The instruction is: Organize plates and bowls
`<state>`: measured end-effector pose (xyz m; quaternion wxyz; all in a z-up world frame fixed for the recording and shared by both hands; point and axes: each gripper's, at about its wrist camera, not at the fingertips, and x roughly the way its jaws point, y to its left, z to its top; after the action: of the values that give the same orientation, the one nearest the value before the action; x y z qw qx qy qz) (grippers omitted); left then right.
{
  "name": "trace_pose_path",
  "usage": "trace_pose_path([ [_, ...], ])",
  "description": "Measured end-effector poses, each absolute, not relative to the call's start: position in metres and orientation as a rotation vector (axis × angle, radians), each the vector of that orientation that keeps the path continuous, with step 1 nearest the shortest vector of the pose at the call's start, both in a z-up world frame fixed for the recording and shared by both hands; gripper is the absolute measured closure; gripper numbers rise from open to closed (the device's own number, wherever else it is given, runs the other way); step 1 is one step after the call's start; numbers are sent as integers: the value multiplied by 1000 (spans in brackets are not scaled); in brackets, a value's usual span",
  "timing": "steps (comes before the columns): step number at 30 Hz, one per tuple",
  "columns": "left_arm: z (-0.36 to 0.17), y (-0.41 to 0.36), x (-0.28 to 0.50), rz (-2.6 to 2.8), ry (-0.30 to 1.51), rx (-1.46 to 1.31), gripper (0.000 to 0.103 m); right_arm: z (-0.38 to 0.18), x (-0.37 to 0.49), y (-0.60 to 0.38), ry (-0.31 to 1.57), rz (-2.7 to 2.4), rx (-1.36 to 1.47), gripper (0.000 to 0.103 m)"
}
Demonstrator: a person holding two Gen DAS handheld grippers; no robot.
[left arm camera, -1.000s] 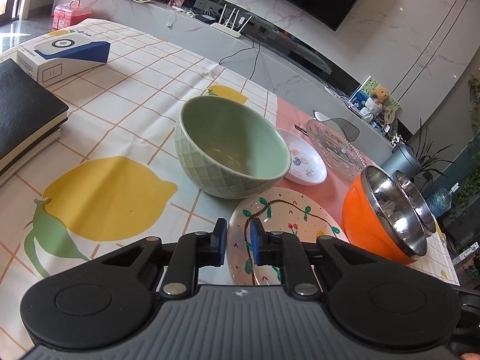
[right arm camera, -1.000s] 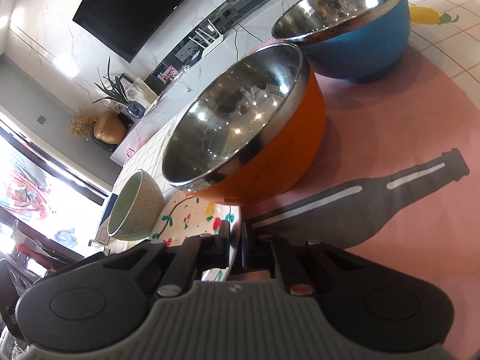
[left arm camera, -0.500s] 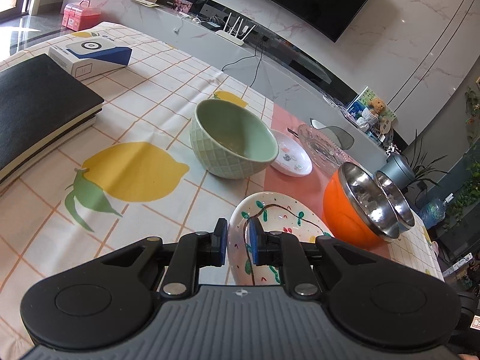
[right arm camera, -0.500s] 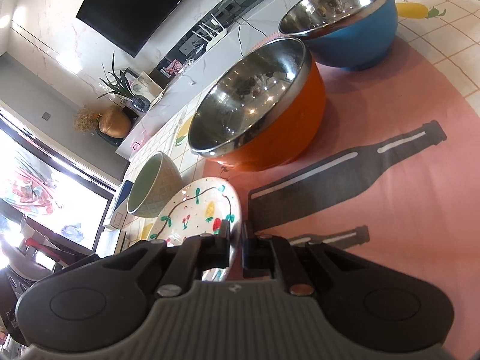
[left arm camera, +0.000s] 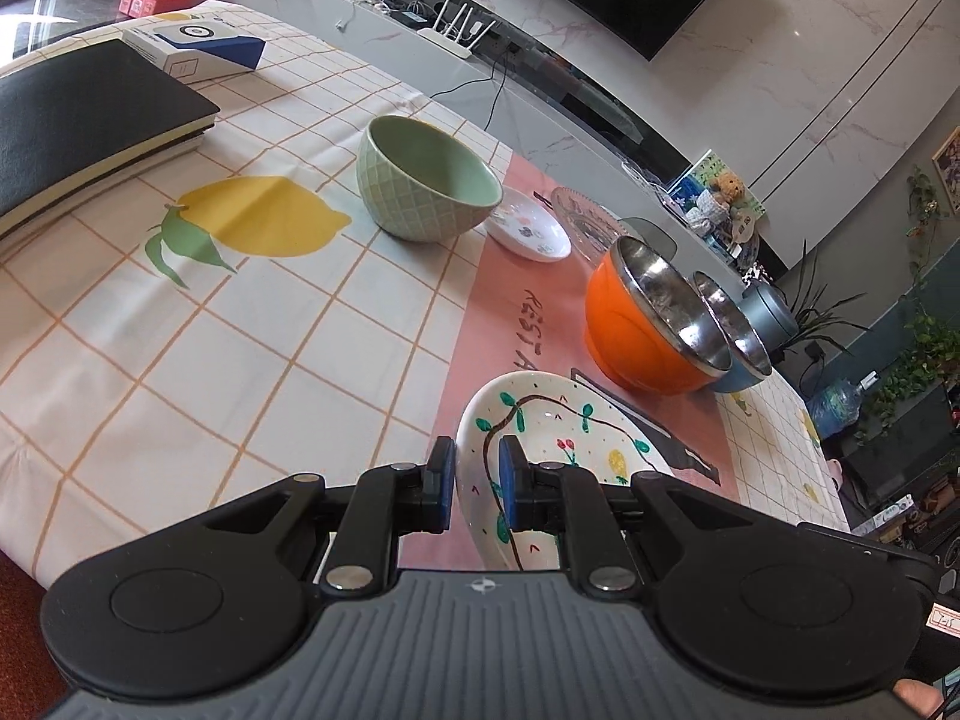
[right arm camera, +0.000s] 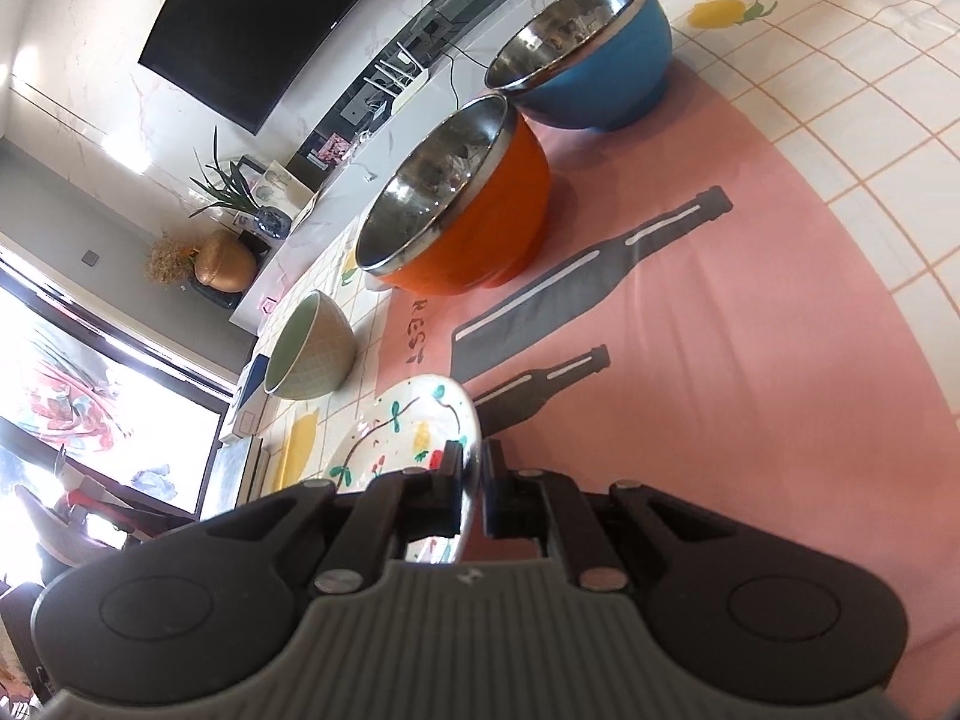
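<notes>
A white plate painted with vines and fruit (left arm camera: 558, 444) (right arm camera: 414, 420) hangs above the tablecloth, held from two sides. My left gripper (left arm camera: 476, 468) is shut on its near-left rim and my right gripper (right arm camera: 474, 468) is shut on its opposite rim. Farther back stand a green waffle-textured bowl (left arm camera: 423, 192) (right arm camera: 312, 348), an orange steel-lined bowl (left arm camera: 648, 324) (right arm camera: 462, 204) and a blue steel-lined bowl (left arm camera: 735, 342) (right arm camera: 588, 48). A small white saucer (left arm camera: 528, 231) and a clear glass plate (left arm camera: 585, 219) lie behind the green bowl.
A black notebook (left arm camera: 78, 120) and a white-and-blue box (left arm camera: 192, 48) sit at the table's far left. The tablecloth (left arm camera: 240, 324) has lemon and bottle prints. A marble TV console (left arm camera: 456, 54) with a router runs behind the table.
Both grippers have carried the painted plate back toward the table's near edge and slightly up. The bowls now look smaller and farther away in both views.
</notes>
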<state>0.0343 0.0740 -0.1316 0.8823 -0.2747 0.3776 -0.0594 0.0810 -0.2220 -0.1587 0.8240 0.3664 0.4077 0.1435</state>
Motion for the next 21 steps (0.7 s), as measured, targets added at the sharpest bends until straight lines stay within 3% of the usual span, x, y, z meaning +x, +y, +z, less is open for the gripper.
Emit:
trace_pose_path([
  [21,-145,66,29,-129,819,-544,86,-173,73,-226,927,255,772,99],
])
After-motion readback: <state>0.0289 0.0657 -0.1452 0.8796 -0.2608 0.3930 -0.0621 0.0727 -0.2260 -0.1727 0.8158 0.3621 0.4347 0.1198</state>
